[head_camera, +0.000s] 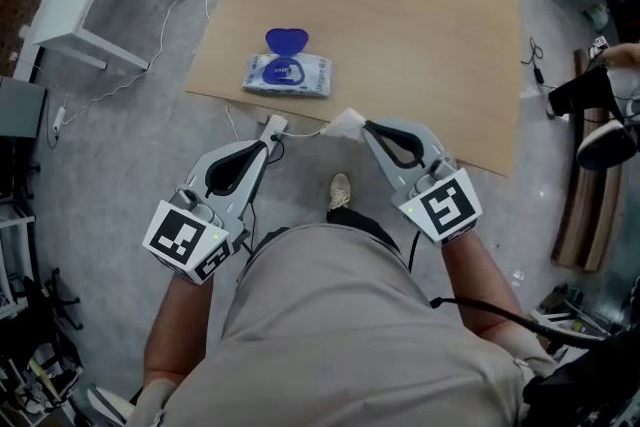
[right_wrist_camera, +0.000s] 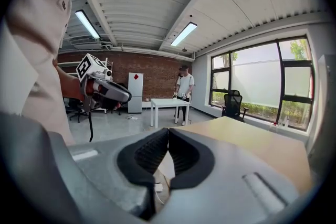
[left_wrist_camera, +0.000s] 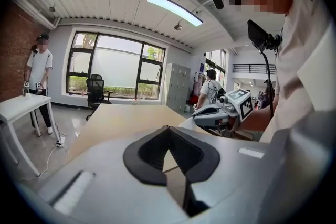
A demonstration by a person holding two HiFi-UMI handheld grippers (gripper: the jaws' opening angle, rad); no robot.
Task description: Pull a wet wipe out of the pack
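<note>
Head view: wet wipe pack [head_camera: 300, 78] lies flat on the counter [head_camera: 400, 25], close to its near edge, blue lid [head_camera: 287, 40] flipped open on the far side. I've got both claws off the counter edge, over the floor, on the near side of the pack and not touching it. Left claw [head_camera: 266, 143] has its tips together, and I see nothing in it. Right claw [head_camera: 366, 127] is pinched on a white wipe [head_camera: 343, 123], bunched at its tips and clear of the pack. A white plug [head_camera: 276, 124] with its cable is on the floor by the left claw's tip. A shoe [head_camera: 340, 190] shows on the floor between the two claws.

Left gripper view: left claw [left_wrist_camera: 168, 129] is closed, its pads meet at the tip, and only tan counter [left_wrist_camera: 126, 118] shows through the gap behind them. To the right I see the right claw [left_wrist_camera: 196, 118] with the wipe [left_wrist_camera: 186, 124] poking out pale at its front. In the background, a person [left_wrist_camera: 39, 68] stands by a white table [left_wrist_camera: 21, 105], and there is an office chair [left_wrist_camera: 95, 87] at the window.

Right gripper view: right claw [right_wrist_camera: 168, 131] has its pads touching at the tip. There is a pale patch in the gap below, and I can't tell wipe from floor there. The plug [right_wrist_camera: 157, 186] is on the floor under it. The counter [right_wrist_camera: 252, 139] runs off to the right. The left claw [right_wrist_camera: 126, 97] is at the left, held up level. Farther back are the white table [right_wrist_camera: 168, 103], the person [right_wrist_camera: 184, 86] and the office chair [right_wrist_camera: 232, 103].
</note>
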